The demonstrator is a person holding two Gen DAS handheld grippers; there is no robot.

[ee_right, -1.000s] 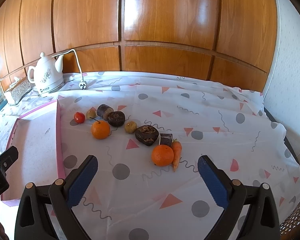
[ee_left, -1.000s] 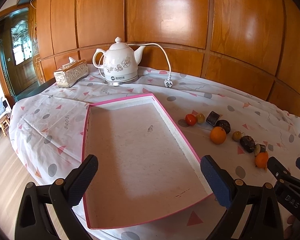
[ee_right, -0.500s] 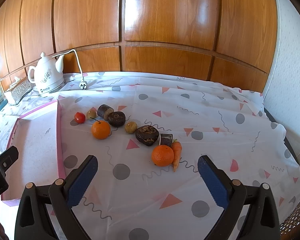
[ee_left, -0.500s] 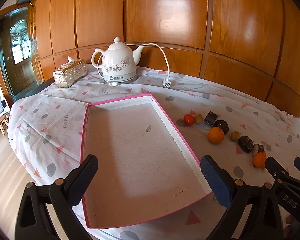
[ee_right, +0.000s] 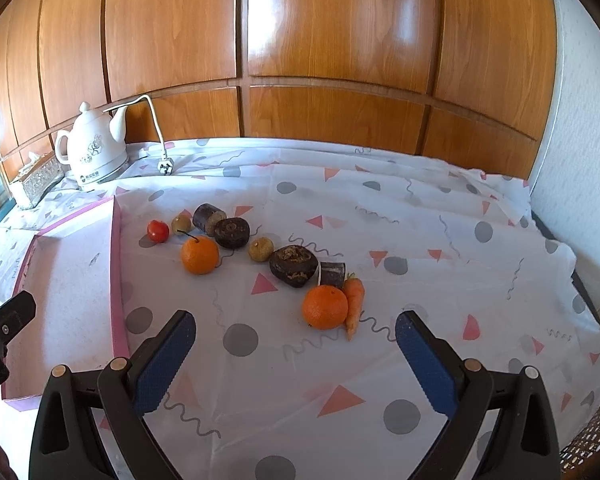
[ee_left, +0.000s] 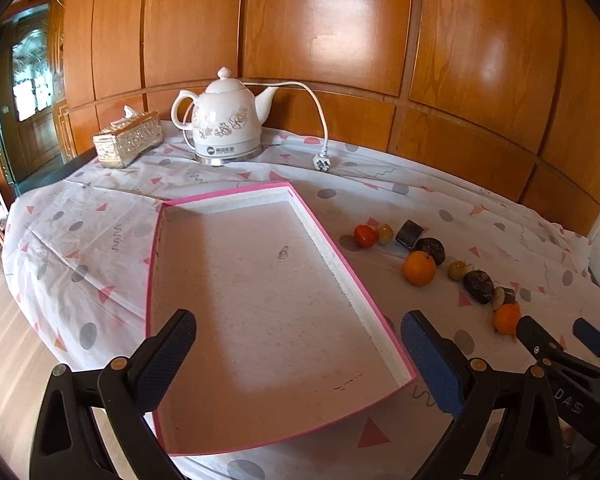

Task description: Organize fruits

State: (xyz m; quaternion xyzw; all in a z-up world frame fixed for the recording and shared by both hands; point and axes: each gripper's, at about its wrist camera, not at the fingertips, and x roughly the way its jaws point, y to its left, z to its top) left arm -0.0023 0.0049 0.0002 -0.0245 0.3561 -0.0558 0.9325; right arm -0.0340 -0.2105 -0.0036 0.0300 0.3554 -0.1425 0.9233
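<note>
Right now my right claw [ee_right: 292, 350] is the nearer one to the fruit: its blue-padded fingers stand wide apart with nothing between them, and the round orange tangerine [ee_right: 325, 306] sits just above the gap, slightly right of centre in the right wrist frame. A small tapered orange carrot [ee_right: 354, 302] lies touching its right side, long axis running up and down the frame, so I judge a straight push forward should bracket the tangerine but could catch the carrot too. My left claw [ee_left: 296, 344] is also spread and empty, hovering over the shallow pink-rimmed white tray [ee_left: 364, 288]. In the left wrist view the row of fruit trails off to the right of the tray on the patterned white counter [ee_right: 440, 240].
</note>
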